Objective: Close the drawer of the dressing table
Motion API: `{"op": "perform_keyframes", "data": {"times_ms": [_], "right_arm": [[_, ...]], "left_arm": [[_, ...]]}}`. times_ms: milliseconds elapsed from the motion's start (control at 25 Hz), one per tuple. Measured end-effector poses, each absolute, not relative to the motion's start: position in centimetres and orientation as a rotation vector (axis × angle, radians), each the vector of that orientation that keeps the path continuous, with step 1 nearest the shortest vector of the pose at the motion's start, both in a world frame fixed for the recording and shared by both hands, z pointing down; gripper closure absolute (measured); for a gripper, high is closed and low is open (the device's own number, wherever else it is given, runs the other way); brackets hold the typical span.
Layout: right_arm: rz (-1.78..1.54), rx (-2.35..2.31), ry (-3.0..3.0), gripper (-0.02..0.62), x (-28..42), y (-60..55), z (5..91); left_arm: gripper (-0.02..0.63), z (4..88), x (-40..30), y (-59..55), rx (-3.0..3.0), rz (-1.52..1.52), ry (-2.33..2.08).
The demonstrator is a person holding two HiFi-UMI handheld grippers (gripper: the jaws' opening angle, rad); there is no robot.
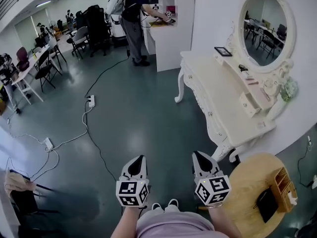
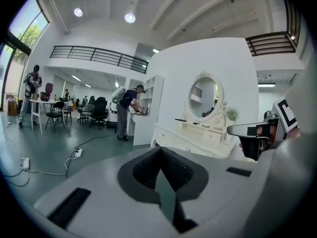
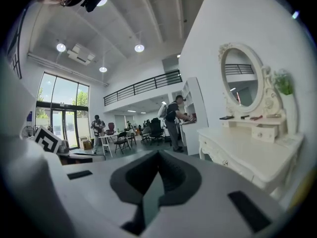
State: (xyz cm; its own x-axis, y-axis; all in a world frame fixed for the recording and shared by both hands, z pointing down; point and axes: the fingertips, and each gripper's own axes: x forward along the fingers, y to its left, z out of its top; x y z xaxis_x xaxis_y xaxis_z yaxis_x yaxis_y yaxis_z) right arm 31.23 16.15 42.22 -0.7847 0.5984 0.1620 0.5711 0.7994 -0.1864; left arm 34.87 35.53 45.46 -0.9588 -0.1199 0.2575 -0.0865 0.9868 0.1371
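The white dressing table [image 1: 218, 90] with its oval mirror [image 1: 265, 26] stands against the wall at the right, some way ahead of both grippers. One small drawer [image 1: 247, 104] of the low unit on its top sticks out toward the table's front. My left gripper [image 1: 140, 157] and right gripper [image 1: 197, 154] hover side by side over the floor, low in the head view, both shut and empty. In the left gripper view the table [image 2: 190, 139] lies ahead beyond the closed left gripper [image 2: 159, 148]. The right gripper [image 3: 158, 152] has the table [image 3: 237, 155] to its right.
A round wooden table [image 1: 247, 180] with a wooden organiser [image 1: 285, 185] and a black item [image 1: 267, 205] sits at my right. Cables and a power strip [image 1: 91, 101] cross the grey floor. A person [image 1: 133, 19] works at a white shelf unit behind; chairs and desks stand at the back left.
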Motion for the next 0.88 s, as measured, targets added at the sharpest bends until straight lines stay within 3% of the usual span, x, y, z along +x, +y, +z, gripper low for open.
{"op": "perform_keyframes", "data": {"times_ms": [880], "right_arm": [[0.233,-0.708,-2.787,0.377,25.8,8.9,43.8]], "left_arm": [[0.604,47.2,27.5,30.5,0.269,-0.172,-2.808]]}}
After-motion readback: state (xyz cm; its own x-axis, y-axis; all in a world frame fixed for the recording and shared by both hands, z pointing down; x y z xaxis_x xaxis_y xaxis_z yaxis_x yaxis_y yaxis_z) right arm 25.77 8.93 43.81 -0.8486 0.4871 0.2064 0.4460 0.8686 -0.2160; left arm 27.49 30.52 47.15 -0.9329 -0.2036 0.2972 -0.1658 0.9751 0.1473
